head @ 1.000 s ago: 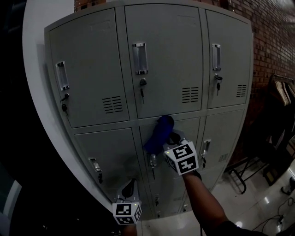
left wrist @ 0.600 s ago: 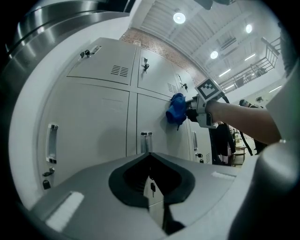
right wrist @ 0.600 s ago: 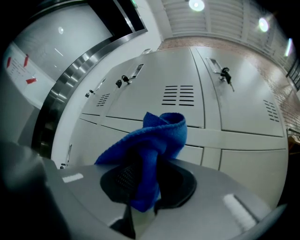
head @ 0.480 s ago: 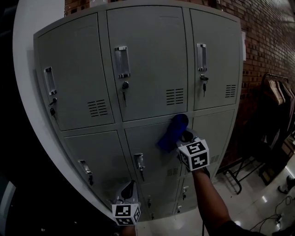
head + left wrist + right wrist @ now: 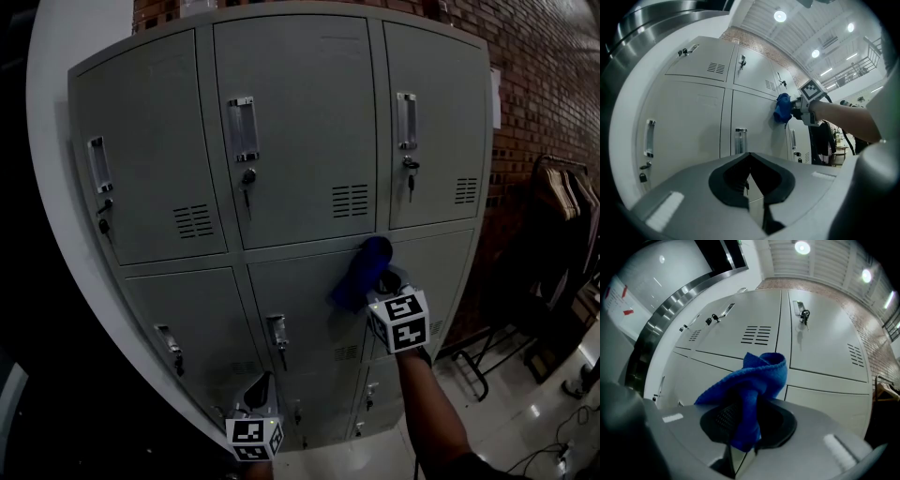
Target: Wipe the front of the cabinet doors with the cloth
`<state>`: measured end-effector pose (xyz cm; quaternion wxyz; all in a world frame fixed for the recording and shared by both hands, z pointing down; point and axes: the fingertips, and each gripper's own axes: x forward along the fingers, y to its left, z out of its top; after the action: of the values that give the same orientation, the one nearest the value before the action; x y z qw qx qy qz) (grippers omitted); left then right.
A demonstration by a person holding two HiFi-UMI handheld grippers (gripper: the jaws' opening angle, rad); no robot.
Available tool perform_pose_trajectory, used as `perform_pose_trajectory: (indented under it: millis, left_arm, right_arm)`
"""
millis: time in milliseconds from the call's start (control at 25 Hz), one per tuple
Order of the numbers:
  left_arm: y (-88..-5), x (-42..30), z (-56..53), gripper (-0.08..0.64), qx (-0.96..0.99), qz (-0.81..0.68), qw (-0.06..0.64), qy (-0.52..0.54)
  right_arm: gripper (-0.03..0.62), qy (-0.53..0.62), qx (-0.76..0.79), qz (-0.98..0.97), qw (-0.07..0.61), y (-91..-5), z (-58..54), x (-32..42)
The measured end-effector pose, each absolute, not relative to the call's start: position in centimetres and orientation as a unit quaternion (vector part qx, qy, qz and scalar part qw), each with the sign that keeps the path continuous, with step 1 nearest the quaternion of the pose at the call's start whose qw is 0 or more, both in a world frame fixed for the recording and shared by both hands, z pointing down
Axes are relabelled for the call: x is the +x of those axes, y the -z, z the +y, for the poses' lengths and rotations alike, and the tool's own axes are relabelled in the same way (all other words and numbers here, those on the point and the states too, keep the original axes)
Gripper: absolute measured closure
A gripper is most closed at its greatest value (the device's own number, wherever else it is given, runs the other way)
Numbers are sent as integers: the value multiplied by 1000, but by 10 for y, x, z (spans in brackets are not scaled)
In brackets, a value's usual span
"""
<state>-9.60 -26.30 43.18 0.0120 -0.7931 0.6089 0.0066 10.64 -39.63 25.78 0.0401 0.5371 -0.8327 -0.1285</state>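
A grey cabinet of locker doors (image 5: 300, 122) fills the head view. My right gripper (image 5: 379, 279) is shut on a blue cloth (image 5: 362, 270) and holds it against the top of the middle-row centre door, near the seam with the right column. In the right gripper view the cloth (image 5: 752, 385) bunches out of the jaws of the right gripper (image 5: 745, 439) towards the doors. My left gripper (image 5: 260, 389) hangs low before the bottom doors, shut and holding nothing. The left gripper view shows its jaws (image 5: 750, 187) closed together, with the cloth (image 5: 782, 108) further up.
Handles and locks with hanging keys (image 5: 247, 183) stick out from the doors. A brick wall (image 5: 544, 103) and a clothes rack (image 5: 562, 197) stand at the right, over a glossy floor (image 5: 525, 412). A white wall (image 5: 56, 197) borders the cabinet's left side.
My right gripper has carried the cloth rightward along the top of the middle-row centre door. The left gripper has stayed low, shut as before.
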Motion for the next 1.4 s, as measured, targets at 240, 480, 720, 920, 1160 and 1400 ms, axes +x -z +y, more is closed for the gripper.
perform_pose_trajectory:
  millis: [240, 480, 720, 920, 1160, 1400]
  left_arm:
    - [-433, -104, -262, 543, -790, 612, 14, -3]
    - [-429, -132, -253, 543, -781, 625, 20, -1]
    - [-430, -171, -240, 543, -762, 646, 28, 9]
    - [-433, -185, -235, 543, -759, 651, 22, 7]
    - [-434, -180, -239, 543, -764, 645, 17, 6]
    - [-436, -148, -246, 543, -781, 625, 22, 12]
  right_arm:
    - [514, 110, 504, -857, 0, -271, -366, 53]
    - [514, 106, 440, -891, 40, -309, -352, -52]
    - [514, 112, 426, -896, 59, -315, -356, -102]
    - [514, 91, 427, -898, 55, -318, -364, -103]
    - [515, 95, 438, -892, 61, -314, -368, -82]
    - [515, 93, 462, -879, 73, -318, -377, -38]
